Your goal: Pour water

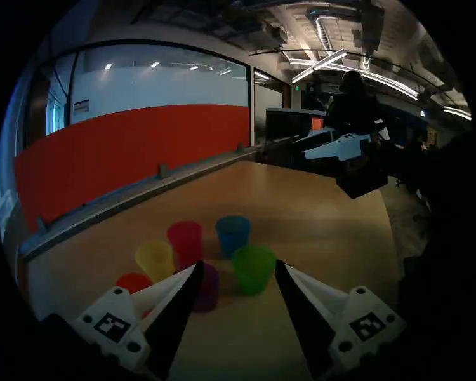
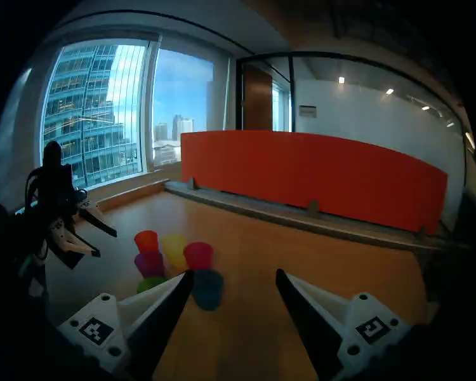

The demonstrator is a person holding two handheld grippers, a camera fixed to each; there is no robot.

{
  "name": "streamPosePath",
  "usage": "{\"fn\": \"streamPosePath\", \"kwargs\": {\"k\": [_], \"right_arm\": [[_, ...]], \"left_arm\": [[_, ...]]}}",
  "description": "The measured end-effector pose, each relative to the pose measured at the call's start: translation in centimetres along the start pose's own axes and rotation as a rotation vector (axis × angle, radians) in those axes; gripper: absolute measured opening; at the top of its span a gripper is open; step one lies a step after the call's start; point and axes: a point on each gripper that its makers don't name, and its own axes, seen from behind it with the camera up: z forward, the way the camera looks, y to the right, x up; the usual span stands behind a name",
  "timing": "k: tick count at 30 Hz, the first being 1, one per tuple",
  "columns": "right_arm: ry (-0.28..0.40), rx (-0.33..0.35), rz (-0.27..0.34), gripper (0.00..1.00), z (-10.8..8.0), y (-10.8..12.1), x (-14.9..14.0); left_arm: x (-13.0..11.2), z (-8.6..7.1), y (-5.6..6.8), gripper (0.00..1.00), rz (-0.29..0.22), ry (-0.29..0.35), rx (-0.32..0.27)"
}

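Now, cups (image 1: 185, 238): six coloured ones clustered on the wooden surface (image 1: 314, 209), ahead of both grippers.
Left gripper (image 1: 238, 263): fingers wide apart, holding nothing; green cup (image 1: 253, 268) nearest.
Right gripper (image 2: 234, 273): fingers wide apart, empty; blue cup (image 2: 207, 289) nearest.
Backdrop: orange partition (image 2: 314, 171) behind the surface.
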Motion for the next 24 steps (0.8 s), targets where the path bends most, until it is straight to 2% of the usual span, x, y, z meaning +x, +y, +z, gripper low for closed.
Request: {"fn": "streamPosePath", "kwargs": {"k": [9,24], "right_arm": [[-0.014,-0.005,-0.001,1.00,0.7,0.3,-0.7],[-0.025,-0.001,-0.003,1.00,1.3,0.2,-1.0]], "left_arm": [[-1.9,2.1,1.1,0.82,-0.012,-0.036,-0.031],[-3.8,5.5,2.4,0.82,0.026,-0.113,-0.062]]}}
